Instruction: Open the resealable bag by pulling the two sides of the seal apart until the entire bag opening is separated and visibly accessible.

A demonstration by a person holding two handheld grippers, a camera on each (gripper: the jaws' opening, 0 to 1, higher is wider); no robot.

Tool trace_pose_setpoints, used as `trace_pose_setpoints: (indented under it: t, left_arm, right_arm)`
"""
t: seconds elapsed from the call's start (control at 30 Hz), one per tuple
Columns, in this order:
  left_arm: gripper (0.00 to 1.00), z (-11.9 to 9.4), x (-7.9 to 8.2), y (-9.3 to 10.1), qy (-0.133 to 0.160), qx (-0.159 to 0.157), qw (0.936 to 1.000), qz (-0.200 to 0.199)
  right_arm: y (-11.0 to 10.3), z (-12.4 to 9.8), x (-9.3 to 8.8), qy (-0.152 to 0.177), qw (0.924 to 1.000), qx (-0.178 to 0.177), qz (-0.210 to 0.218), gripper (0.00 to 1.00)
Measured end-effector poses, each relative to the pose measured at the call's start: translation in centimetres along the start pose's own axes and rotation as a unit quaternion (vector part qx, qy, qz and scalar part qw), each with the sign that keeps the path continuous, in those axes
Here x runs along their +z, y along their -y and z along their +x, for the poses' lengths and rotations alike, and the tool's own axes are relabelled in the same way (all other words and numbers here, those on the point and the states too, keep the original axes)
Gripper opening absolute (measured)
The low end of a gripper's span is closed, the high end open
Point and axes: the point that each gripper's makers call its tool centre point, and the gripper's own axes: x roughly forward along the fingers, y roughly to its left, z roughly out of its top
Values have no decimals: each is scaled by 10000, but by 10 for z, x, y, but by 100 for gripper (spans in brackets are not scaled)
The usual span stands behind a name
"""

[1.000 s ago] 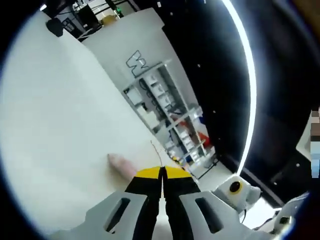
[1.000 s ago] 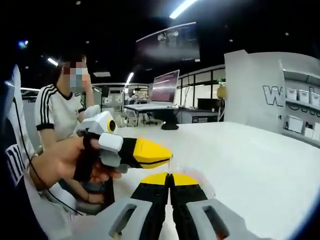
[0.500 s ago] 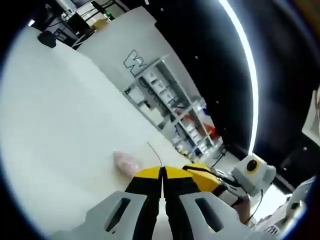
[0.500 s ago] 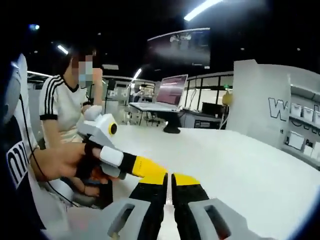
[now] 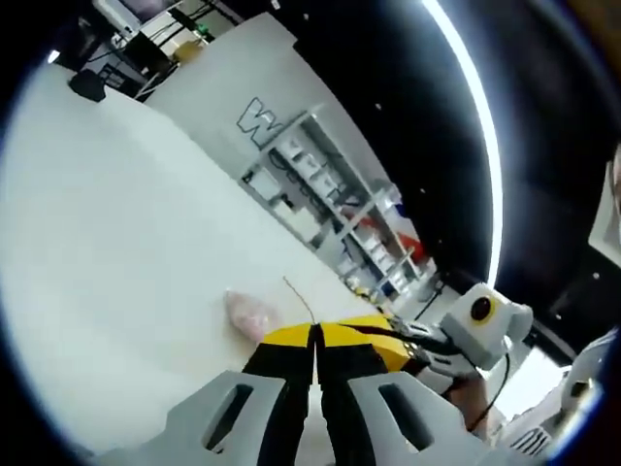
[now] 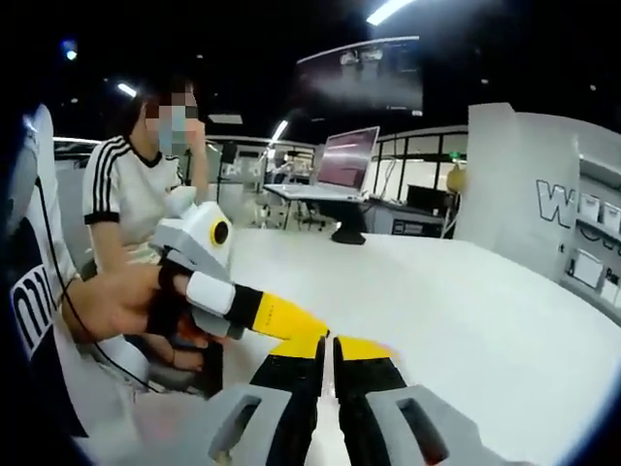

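Clear thin plastic resealable bag [image 5: 296, 296]: nearly invisible, traced only by a fine edge rising out from between the yellow-tipped jaws of the left gripper [image 5: 312, 335] in the left gripper view. Held up off the white table [image 5: 116, 243], at the point where both tools meet. Extent of the opening not readable; seal line too faint to make out.

Pale pink lumpy patch [image 5: 250, 311] just beside that edge. Could be lying on the table or sitting inside the film; cannot tell which.

Left gripper: jaws pressed together, apparently pinching the bag's edge. Right gripper [image 6: 327, 348]: jaws also drawn together to a dark slit, tips touching or nearly touching the left tool's tip; film between them not resolvable.

Handling, by judgement: very light, limp, slick film, likely to slide out of a shallow pinch and to stretch rather than break. Best taken by each lip just above the seal track, one lip per tool, near the middle, then pulled in opposite directions.

Further out: bare hand [image 6: 112, 303] around the left tool, seated person in a striped-sleeved shirt [image 6: 121, 204], open laptop [image 6: 344, 160] on a far desk, stocked shelving [image 5: 320, 209] beyond the table.
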Motion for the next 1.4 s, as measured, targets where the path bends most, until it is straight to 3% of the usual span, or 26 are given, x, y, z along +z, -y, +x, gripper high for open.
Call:
trace_pose_setpoints:
  t: [0.53,1.27,1.4]
  left_arm:
    - [1,-3,-5,1,-80,50,9998,170]
    - [2,-2,-12,2,-209,-114,9991,-351]
    - [1,-2,-13,5,-277,-26,9994,-211]
  right_arm:
    - [-3,3,-7,-204,9997,147,20,0]
    - [-7,-2,-7,-312,9995,73,-21,0]
    - [-8,-2,-8,-353,9993,63,-80,0]
